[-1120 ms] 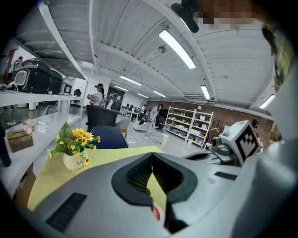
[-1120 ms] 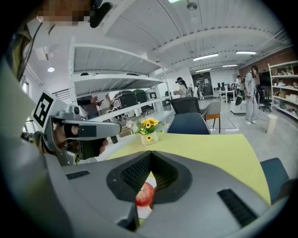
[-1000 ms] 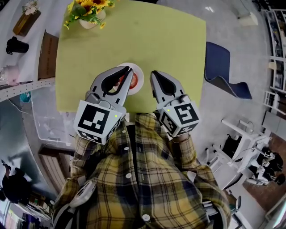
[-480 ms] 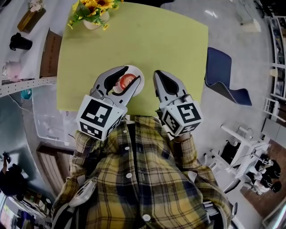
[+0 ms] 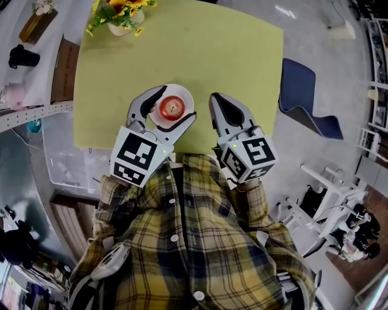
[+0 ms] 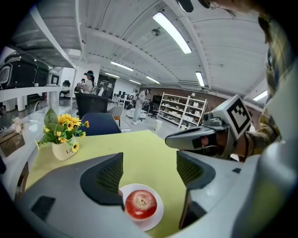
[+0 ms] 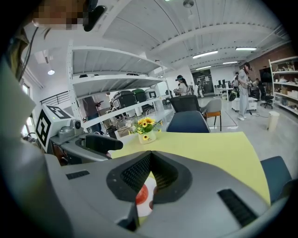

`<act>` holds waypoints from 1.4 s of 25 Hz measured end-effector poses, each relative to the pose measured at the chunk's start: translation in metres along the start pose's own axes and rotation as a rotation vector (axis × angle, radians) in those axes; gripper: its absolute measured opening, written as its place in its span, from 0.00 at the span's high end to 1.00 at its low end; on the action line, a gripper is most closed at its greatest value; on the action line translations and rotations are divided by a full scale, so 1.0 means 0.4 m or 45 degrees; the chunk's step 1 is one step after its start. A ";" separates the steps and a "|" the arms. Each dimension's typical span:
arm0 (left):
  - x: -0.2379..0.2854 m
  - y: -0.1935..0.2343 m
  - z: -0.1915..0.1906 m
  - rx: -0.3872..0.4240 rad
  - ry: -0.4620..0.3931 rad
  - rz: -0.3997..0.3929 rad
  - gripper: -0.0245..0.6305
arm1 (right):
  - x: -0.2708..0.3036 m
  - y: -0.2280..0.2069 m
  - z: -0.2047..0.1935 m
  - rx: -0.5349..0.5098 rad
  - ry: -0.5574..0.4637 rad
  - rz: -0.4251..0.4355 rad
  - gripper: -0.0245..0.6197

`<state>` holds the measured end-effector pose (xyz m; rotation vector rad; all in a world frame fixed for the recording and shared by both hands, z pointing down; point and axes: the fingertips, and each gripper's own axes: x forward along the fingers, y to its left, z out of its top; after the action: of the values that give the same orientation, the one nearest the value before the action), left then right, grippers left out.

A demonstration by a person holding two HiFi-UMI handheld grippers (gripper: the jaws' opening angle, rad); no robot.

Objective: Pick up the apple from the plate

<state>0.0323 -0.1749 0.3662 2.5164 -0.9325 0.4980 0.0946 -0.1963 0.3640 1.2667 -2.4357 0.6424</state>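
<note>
A red apple [image 5: 172,108] sits on a small white plate [image 5: 187,98] near the front edge of the yellow-green table [image 5: 212,54]. My left gripper [image 5: 177,101] is open, its jaws having just been opening, and in the head view they straddle the plate. In the left gripper view the apple [image 6: 141,204] lies low between the left gripper's [image 6: 149,162] pads, which do not touch it. My right gripper [image 5: 217,98] is shut and empty, just right of the plate. In the right gripper view the right gripper's [image 7: 150,155] closed tips hide most of the apple [image 7: 141,195].
A pot of yellow flowers [image 5: 121,15] stands at the table's far left corner. A blue chair [image 5: 303,97] is off the table's right side. Shelving and a clear bin [image 5: 60,163] lie to the left. People stand far off in the room.
The left gripper's jaws have opened wide and the gripper has sunk toward the plate, so the apple now shows whole between them. The right gripper has stayed put.
</note>
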 end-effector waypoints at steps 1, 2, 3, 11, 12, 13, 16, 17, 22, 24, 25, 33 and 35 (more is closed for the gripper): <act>0.005 0.000 -0.011 0.002 0.015 0.001 0.42 | 0.000 -0.003 -0.005 0.005 0.002 -0.001 0.97; 0.011 0.002 -0.024 0.002 0.032 0.000 0.41 | 0.002 -0.005 -0.010 0.010 0.004 -0.002 0.97; 0.018 0.004 -0.039 0.002 0.052 -0.001 0.39 | 0.005 -0.008 -0.015 0.014 0.007 -0.003 0.97; 0.063 0.013 -0.149 0.016 0.190 0.020 0.26 | 0.009 -0.025 -0.061 0.051 0.034 -0.007 0.97; 0.069 0.017 -0.160 0.011 0.202 0.028 0.26 | 0.012 -0.027 -0.068 0.057 0.039 -0.009 0.97; 0.075 0.023 -0.173 0.007 0.216 0.036 0.26 | 0.016 -0.029 -0.075 0.063 0.045 -0.011 0.97; 0.096 0.040 -0.213 0.011 0.265 0.048 0.26 | 0.031 -0.037 -0.096 0.080 0.057 -0.015 0.97; 0.103 0.044 -0.226 0.015 0.280 0.050 0.26 | 0.036 -0.040 -0.102 0.085 0.059 -0.016 0.97; 0.127 0.047 -0.296 0.014 0.332 0.036 0.26 | 0.051 -0.046 -0.142 0.115 0.087 -0.013 0.97; 0.135 0.052 -0.315 0.013 0.348 0.044 0.26 | 0.056 -0.047 -0.156 0.125 0.100 -0.004 0.97; 0.140 0.056 -0.323 0.017 0.357 0.047 0.26 | 0.062 -0.048 -0.162 0.128 0.105 0.002 0.97; 0.164 0.074 -0.384 0.002 0.403 0.039 0.26 | 0.114 -0.050 -0.192 0.144 0.122 0.031 0.97; 0.170 0.073 -0.400 0.008 0.419 0.037 0.26 | 0.120 -0.057 -0.197 0.142 0.123 0.034 0.97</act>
<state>0.0314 -0.1532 0.5411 2.3311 -0.8399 0.8924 0.0927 -0.1992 0.4589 1.2164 -2.3708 0.8373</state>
